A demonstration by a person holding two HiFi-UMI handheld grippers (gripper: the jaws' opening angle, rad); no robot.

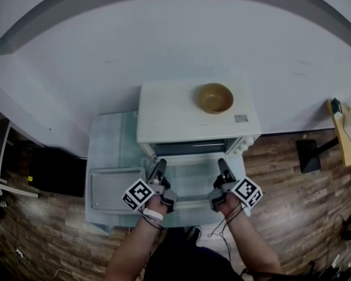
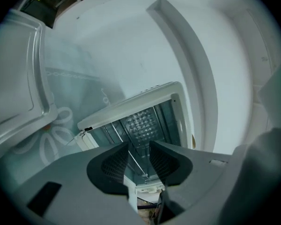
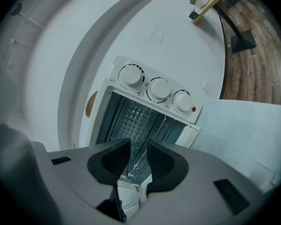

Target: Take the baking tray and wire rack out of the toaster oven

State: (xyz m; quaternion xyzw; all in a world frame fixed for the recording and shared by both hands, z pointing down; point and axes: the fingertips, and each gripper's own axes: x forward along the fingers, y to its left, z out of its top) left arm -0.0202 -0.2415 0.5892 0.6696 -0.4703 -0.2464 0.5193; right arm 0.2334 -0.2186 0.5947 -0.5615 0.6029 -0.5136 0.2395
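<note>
The left gripper (image 1: 159,167) holds its jaws a narrow gap apart and grips nothing; in the left gripper view a thin rod of the wire rack (image 2: 117,130) runs through that gap without the pads (image 2: 113,165) pressing on it. The right gripper (image 1: 224,167) is the same, its jaws partly open and free of the thin rods seen between them. Both hover side by side over the lowered glass door (image 1: 190,179) and point into the mouth of the toaster oven (image 1: 169,116), where the rack sits. The oven's three knobs (image 3: 159,89) show in the right gripper view, and a brown bowl (image 1: 214,98) rests on its top near the right back corner. The baking tray (image 1: 116,191) lies outside the oven, flat on the pale cloth (image 1: 111,139), near the table's front left corner, just beside the left gripper.
</note>
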